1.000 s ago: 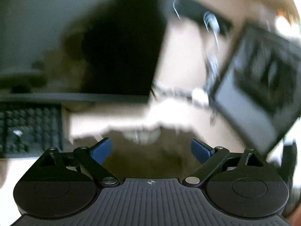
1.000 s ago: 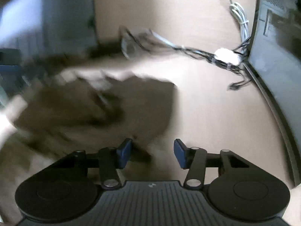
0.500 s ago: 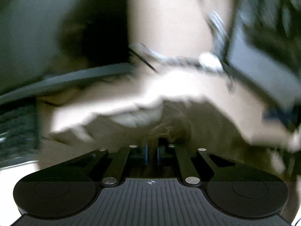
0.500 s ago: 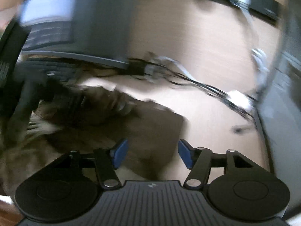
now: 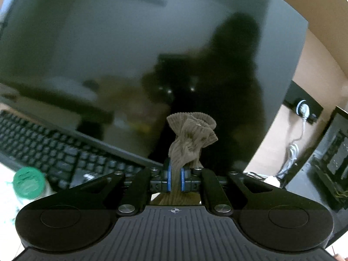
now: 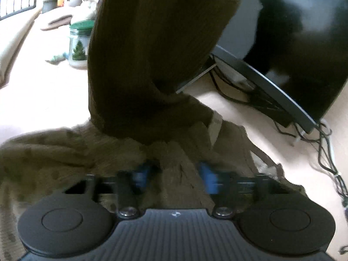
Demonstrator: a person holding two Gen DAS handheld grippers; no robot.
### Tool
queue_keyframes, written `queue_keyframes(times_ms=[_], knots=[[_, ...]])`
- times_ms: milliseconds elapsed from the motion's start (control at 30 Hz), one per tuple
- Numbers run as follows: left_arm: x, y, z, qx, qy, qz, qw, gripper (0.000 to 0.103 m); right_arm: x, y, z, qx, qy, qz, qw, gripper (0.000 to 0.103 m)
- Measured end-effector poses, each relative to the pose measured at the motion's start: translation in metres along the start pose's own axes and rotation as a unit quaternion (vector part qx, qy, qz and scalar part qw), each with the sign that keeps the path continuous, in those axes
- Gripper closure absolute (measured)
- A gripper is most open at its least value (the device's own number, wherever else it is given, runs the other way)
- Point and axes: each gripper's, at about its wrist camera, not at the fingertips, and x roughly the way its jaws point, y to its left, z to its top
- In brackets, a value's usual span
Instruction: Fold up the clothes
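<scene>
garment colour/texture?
Olive-brown ribbed knit garment; the ribbing shows best in the left wrist view, bunched in the left gripper.

The left hand-held gripper [image 5: 175,178], open a second ago, has clamped a bunch of the brown ribbed garment [image 5: 189,139] and lifted it; cloth now hangs before the spread right hand-held gripper [image 6: 174,174].
</scene>
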Motion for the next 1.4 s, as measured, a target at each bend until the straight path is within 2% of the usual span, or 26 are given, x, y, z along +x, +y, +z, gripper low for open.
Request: queue_keyframes(times_ms=[133, 267, 333, 367, 400, 433, 467, 500, 533, 567, 600, 767, 867, 933, 1000, 1100, 1200, 1300, 1333, 1367, 1400], knots=[[-0.010, 0.014, 0.001, -0.015, -0.009, 0.008, 0.9998, 0.094, -0.048, -0.028, 0.013, 0.049, -0.087, -0.056, 0.993, 0.092], [-0.014, 0.018, 0.008, -0.032, -0.017, 0.006, 0.9993, 0.094, -0.096, -0.055, 0.027, 0.097, -0.175, -0.112, 0.973, 0.092], [-0.014, 0.016, 0.011, -0.036, -0.020, 0.002, 0.9991, 0.094, -0.080, -0.036, 0.025, 0.065, -0.171, -0.085, 0.979, 0.088], [-0.014, 0.015, 0.012, -0.037, -0.022, -0.001, 0.9991, 0.094, -0.067, -0.024, 0.021, 0.051, -0.152, -0.062, 0.985, 0.083], [-0.014, 0.013, 0.014, -0.038, -0.023, -0.005, 0.9990, 0.094, -0.052, -0.012, 0.018, 0.038, -0.130, -0.039, 0.990, 0.068], [-0.012, 0.010, 0.014, -0.038, -0.022, -0.009, 0.9990, 0.094, -0.047, -0.003, 0.013, 0.032, -0.114, -0.028, 0.993, 0.064], [-0.010, 0.006, 0.015, -0.035, -0.020, -0.014, 0.9991, 0.094, -0.043, 0.006, 0.007, 0.026, -0.099, -0.020, 0.995, 0.064], [-0.007, 0.001, 0.015, -0.031, -0.019, -0.018, 0.9992, 0.094, -0.053, 0.008, 0.000, 0.034, -0.103, -0.013, 0.994, 0.062], [-0.004, -0.005, 0.015, -0.025, -0.016, -0.025, 0.9992, 0.094, -0.065, 0.009, -0.007, 0.043, -0.110, -0.007, 0.993, 0.053], [0.000, -0.011, 0.014, -0.020, -0.014, -0.032, 0.9992, 0.094, -0.080, 0.005, -0.017, 0.056, -0.118, -0.009, 0.991, 0.040], [0.006, -0.019, 0.011, -0.017, -0.007, -0.043, 0.9989, 0.094, -0.095, 0.000, -0.026, 0.069, -0.126, -0.013, 0.990, 0.035], [0.047, -0.072, -0.007, 0.001, 0.045, -0.122, 0.9915, 0.093, -0.146, -0.044, -0.079, 0.156, -0.103, -0.077, 0.979, 0.033], [0.070, -0.104, -0.026, 0.001, 0.102, -0.188, 0.9768, 0.066, -0.156, -0.072, -0.103, 0.226, -0.078, -0.108, 0.965, 0.033], [0.075, -0.107, -0.029, -0.014, 0.110, -0.208, 0.9719, 0.036, -0.160, -0.091, -0.117, 0.273, -0.064, -0.118, 0.953, 0.033], [0.074, -0.103, -0.023, -0.018, 0.097, -0.200, 0.9749, 0.026, -0.163, -0.105, -0.126, 0.317, -0.066, -0.106, 0.940, 0.033], [0.071, -0.087, -0.013, -0.014, 0.079, -0.170, 0.9821, 0.022, -0.153, -0.117, -0.120, 0.362, -0.076, -0.069, 0.927, 0.033], [0.068, -0.064, -0.012, -0.015, 0.083, -0.135, 0.9873, 0.016, -0.127, -0.120, -0.107, 0.373, -0.068, -0.037, 0.925, 0.033], [0.069, -0.047, -0.025, -0.011, 0.107, -0.099, 0.9893, 0.014, -0.076, -0.126, -0.097, 0.387, -0.026, -0.018, 0.921, 0.033], [0.071, -0.043, -0.030, -0.007, 0.117, -0.086, 0.9894, 0.012, -0.064, -0.126, -0.096, 0.390, -0.014, -0.013, 0.921, 0.040], [0.072, -0.040, -0.036, -0.003, 0.127, -0.072, 0.9893, 0.011, -0.053, -0.125, -0.096, 0.391, -0.002, -0.010, 0.920, 0.061], [0.073, -0.036, -0.041, 0.000, 0.136, -0.059, 0.9889, 0.011, -0.042, -0.124, -0.097, 0.393, 0.011, -0.006, 0.920, 0.065]])
